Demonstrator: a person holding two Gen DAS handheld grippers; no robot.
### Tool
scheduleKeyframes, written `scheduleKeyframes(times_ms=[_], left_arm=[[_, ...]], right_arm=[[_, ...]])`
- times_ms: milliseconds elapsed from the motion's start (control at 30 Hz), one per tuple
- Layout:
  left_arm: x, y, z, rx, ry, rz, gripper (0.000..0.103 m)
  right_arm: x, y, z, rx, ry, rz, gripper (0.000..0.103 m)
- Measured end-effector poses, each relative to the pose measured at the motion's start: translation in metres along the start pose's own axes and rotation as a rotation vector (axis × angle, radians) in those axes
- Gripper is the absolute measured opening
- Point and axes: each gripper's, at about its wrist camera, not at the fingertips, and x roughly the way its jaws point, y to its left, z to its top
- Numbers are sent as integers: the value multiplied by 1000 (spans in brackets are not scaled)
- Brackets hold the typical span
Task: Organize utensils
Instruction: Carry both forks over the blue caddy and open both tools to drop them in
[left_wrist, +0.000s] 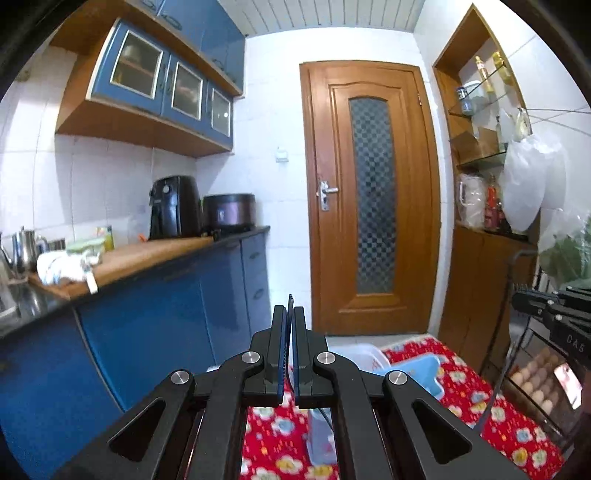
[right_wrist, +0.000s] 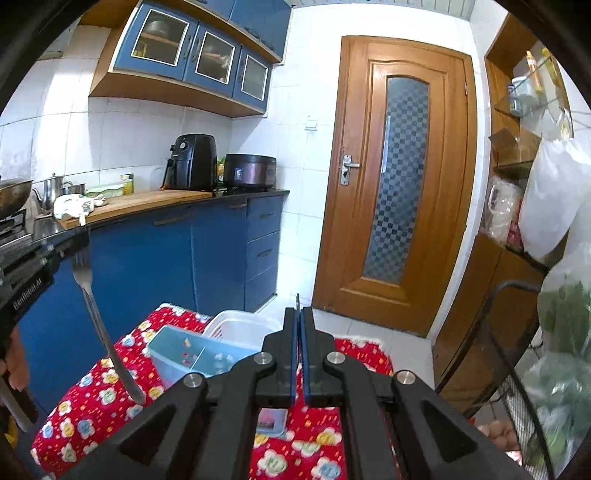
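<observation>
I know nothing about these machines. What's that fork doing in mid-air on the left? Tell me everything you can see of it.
The fork looks like plain shiny metal, slim and in one piece. It hangs tines up and handle down, slanting towards the lower right, above the red flowered cloth without touching it. Its tined end meets the tip of the left tongs, which appear shut on it, though that spot is blurred. Nothing else touches it.

The left gripper (right_wrist: 22, 291) body reads "GenRobot.AI"; the right gripper (left_wrist: 554, 325) shows "DAS".
</observation>
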Motion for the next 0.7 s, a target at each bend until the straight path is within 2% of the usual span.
scheduleKeyframes(times_ms=[167,333,700], left_arm=[[17,-3,24,30,-49,30,2],[40,-10,34,60,-52,54,2],[101,-12,8,66,36,75,2]], right_arm=[[25,0,16,-37,-17,-51,3],[48,-2,26,-46,-27,-63,3],[89,-1,14,-60,20,-53,3]])
